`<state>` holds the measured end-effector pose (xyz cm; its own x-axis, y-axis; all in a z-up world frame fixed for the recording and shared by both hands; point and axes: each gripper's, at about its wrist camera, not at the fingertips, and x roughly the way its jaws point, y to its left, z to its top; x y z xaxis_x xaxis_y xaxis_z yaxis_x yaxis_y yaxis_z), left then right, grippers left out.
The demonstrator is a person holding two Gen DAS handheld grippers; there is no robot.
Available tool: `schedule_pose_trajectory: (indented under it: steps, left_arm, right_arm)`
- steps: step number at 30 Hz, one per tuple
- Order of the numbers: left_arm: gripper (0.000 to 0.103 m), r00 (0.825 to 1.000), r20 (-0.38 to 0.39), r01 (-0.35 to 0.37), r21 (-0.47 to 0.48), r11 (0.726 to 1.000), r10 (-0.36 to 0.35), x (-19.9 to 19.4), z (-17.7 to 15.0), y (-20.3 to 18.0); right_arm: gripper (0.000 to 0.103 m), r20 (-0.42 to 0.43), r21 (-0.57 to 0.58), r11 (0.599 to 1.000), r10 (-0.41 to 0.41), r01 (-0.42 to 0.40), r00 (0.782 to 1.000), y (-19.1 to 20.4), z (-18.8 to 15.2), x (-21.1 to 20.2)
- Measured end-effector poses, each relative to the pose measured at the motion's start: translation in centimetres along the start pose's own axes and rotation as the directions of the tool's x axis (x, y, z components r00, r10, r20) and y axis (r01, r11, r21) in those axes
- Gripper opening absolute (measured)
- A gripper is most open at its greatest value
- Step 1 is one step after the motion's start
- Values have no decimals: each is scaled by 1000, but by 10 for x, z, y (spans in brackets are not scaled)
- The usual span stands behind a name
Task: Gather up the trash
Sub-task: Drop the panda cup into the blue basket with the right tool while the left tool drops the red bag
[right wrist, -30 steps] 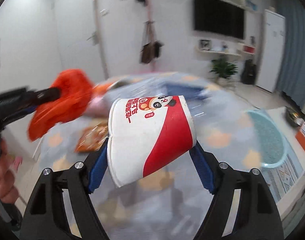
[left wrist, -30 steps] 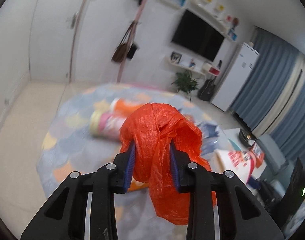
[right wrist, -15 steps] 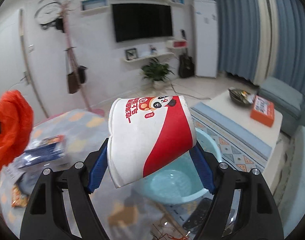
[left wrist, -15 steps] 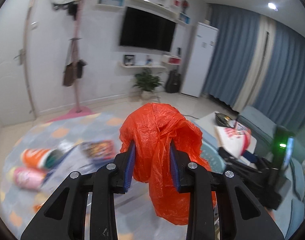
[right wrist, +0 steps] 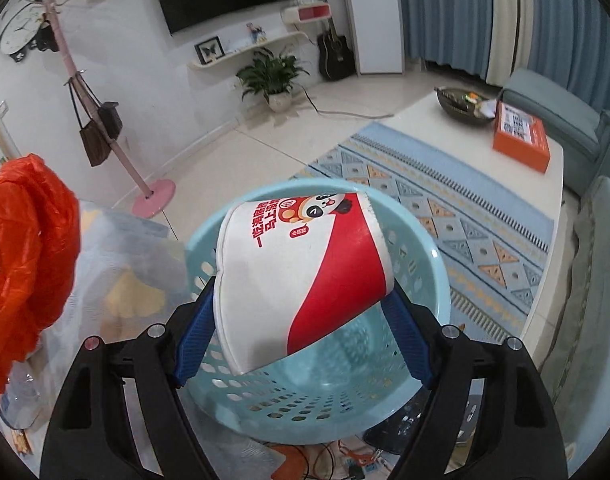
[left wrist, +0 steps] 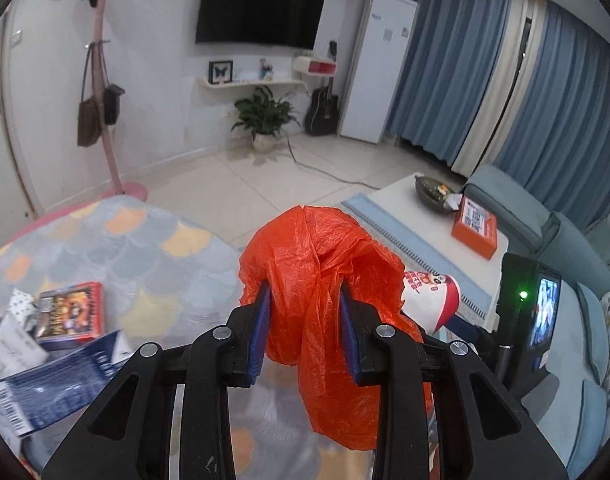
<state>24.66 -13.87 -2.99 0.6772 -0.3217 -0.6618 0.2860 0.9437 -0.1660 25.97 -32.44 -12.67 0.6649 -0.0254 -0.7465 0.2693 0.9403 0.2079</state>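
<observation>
My left gripper [left wrist: 305, 300] is shut on a crumpled orange plastic bag [left wrist: 305, 248], which hangs down between and below its blue pads. In the right wrist view a white and red paper cup [right wrist: 305, 272] with a panda print lies tilted between the pads of my right gripper [right wrist: 301, 304]. Its jaws are opening, and the pads still touch the cup's sides. Directly beneath the cup stands a light blue perforated basket [right wrist: 305, 400]. At the left edge of that view is the orange bag [right wrist: 25, 240]. From the left wrist, the cup [left wrist: 429, 300] shows just right of the bag.
Snack packets [left wrist: 71, 312] and a dark blue wrapper [left wrist: 53, 384] lie on the scale-patterned rug at left. A white coffee table [right wrist: 465, 152] bears an orange box [right wrist: 521, 140] and a dark bowl. A blue sofa stands at right, a pink coat stand [right wrist: 153, 196] behind.
Both views have swung right, away from the litter on the round rug and toward the coffee table. The blue basket has come in under the cup. Each gripper still carries its item.
</observation>
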Motion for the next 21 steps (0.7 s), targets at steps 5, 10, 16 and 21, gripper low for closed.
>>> schedule_pose_trajectory:
  steps: [5, 10, 16, 21]
  left_arm:
    - [30, 1000, -29, 3, -8, 1000, -3, 19, 2, -4]
    - [31, 998, -55, 14, -9, 1000, -15, 35, 5, -6]
    - [39, 996, -82, 31, -8, 999, -32, 52, 0, -14]
    - [62, 995, -81, 56, -3, 998, -56, 51, -6, -14]
  right_arm:
    - [77, -63, 43, 999, 7, -4, 998, -15, -4, 18]
    - [77, -81, 85, 996, 12, -5, 997, -29, -11, 19]
    - [77, -80, 107, 994, 5, 3, 997, -42, -20, 9]
    - [77, -56, 113, 994, 6, 0, 998, -47, -22, -8]
